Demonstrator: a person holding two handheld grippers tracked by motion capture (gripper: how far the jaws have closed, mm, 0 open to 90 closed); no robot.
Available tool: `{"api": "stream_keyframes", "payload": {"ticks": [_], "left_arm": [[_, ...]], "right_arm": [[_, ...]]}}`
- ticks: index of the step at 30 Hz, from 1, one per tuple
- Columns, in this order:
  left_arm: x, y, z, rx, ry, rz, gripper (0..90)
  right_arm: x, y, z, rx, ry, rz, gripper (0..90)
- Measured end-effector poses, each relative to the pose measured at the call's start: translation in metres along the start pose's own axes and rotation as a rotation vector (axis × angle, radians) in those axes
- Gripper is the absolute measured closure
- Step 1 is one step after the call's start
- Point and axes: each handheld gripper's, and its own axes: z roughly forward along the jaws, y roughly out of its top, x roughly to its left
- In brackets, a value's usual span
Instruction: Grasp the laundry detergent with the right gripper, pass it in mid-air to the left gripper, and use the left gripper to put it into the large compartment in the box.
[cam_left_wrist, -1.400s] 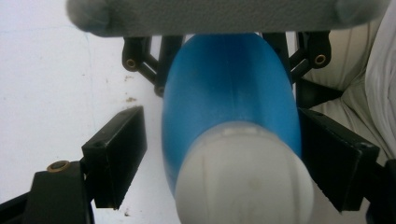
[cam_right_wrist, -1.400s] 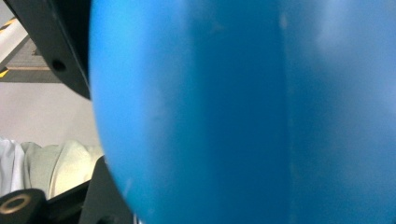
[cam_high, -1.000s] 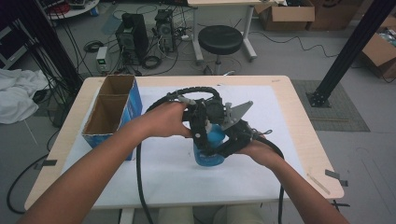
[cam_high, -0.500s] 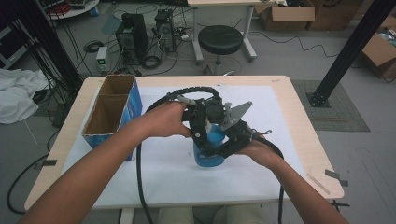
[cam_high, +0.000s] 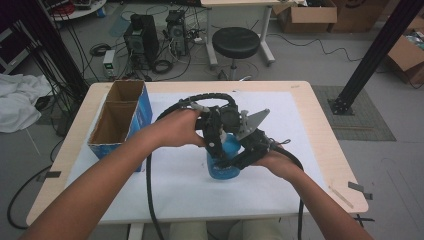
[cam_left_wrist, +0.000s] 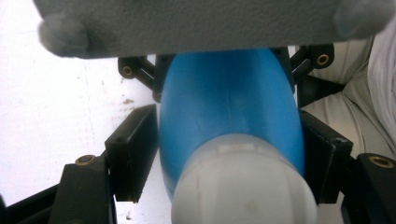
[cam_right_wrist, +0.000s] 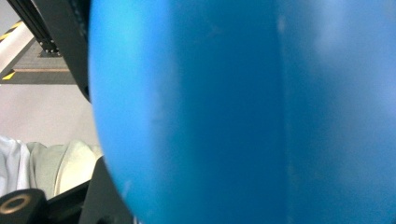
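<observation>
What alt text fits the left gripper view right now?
A blue bottle with a white cap sits between the left gripper's black jaws, which have just been closing and press its sides. White table cover lies behind.

Both arms are bare, with no sleeves. The left gripper (cam_high: 216, 142) and the right gripper (cam_high: 243, 155) are black, with round brass screws on their arms. A thick black ribbed cable (cam_high: 149, 200) hangs from each. One grey three-cornered plate (cam_high: 251, 121) sits on top, probably the right gripper's.
</observation>
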Motion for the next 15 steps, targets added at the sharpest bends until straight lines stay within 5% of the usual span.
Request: {"api": "stream_keyframes", "payload": {"ticks": [15], "left_arm": [[-0.0004,0.0002,0.0009,0.003,-0.006,0.003,34.0]], "right_arm": [[0.0000,-0.0008,0.0006,-0.004,0.005,-0.001,43.6]]}}
